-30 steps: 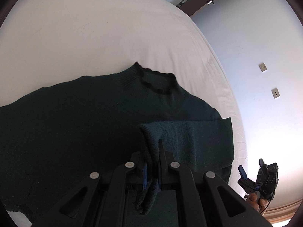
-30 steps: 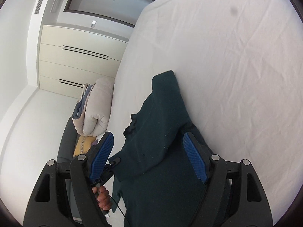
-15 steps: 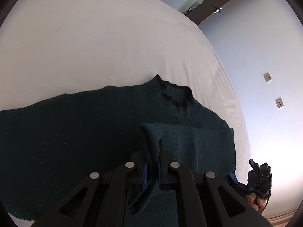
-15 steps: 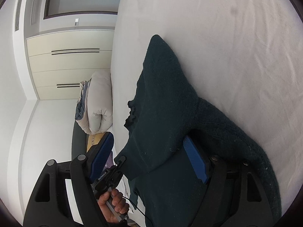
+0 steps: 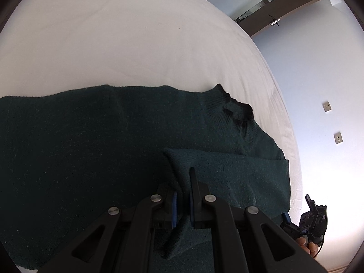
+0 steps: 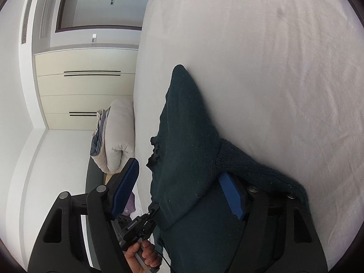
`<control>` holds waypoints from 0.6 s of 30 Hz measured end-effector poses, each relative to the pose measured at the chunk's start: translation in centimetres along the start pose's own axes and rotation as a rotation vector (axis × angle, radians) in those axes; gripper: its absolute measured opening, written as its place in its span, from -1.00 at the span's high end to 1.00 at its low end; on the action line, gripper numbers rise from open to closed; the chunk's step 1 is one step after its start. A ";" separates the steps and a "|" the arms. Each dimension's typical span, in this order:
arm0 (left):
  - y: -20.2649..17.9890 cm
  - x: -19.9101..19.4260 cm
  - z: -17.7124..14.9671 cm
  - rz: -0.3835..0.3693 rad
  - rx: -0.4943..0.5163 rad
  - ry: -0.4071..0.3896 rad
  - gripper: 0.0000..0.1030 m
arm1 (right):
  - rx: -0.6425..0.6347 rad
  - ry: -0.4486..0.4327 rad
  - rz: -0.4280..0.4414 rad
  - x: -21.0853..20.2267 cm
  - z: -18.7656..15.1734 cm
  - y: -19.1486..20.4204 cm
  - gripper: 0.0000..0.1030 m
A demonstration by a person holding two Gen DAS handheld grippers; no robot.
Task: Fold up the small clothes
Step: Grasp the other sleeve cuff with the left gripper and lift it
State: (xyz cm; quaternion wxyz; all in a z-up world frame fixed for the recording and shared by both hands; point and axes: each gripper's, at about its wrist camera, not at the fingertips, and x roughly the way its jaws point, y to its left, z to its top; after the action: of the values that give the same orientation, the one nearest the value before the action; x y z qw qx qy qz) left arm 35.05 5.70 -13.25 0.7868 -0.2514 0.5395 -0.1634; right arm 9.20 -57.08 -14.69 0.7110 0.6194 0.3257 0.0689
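Your left gripper (image 5: pixel 182 195): jaws clamped on a sleeve fold of the dark green sweater (image 5: pixel 91 147) | your right gripper (image 6: pixel 179 191): jaws apart, just been narrowing, sweater cloth between them, pads not pressing it | sweater: spread flat near the bed (image 5: pixel 136 45) edge, collar (image 5: pixel 236 113) toward the side edge, sleeve folded over the body.

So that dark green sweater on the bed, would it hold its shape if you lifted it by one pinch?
Probably not. The sweater looks like soft knit: its sleeve droops where the left hand-held gripper pinches it. It likely sags and drags rather than slides, since the fuzzy yarn would cling to the sheet.
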 end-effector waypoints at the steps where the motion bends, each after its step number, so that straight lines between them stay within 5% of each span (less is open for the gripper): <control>1: 0.2 -0.2 0.0 0.000 -0.004 -0.004 0.85 | 0.000 0.004 -0.002 -0.1 -0.1 0.2 -0.33; 11: 0.3 0.0 -0.3 -0.011 0.001 -0.006 0.85 | -0.170 0.036 -0.021 -1.8 0.3 6.3 -0.37; 18: 0.7 0.7 -0.3 -0.019 0.001 -0.008 0.78 | -0.190 0.119 0.019 4.5 5.0 7.5 -0.38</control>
State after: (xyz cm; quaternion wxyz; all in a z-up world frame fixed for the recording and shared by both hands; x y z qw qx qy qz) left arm 35.08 5.84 -14.31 0.7875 -0.2566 0.5340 -0.1700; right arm 17.80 -57.33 -9.32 0.7453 0.5470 0.3535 0.1430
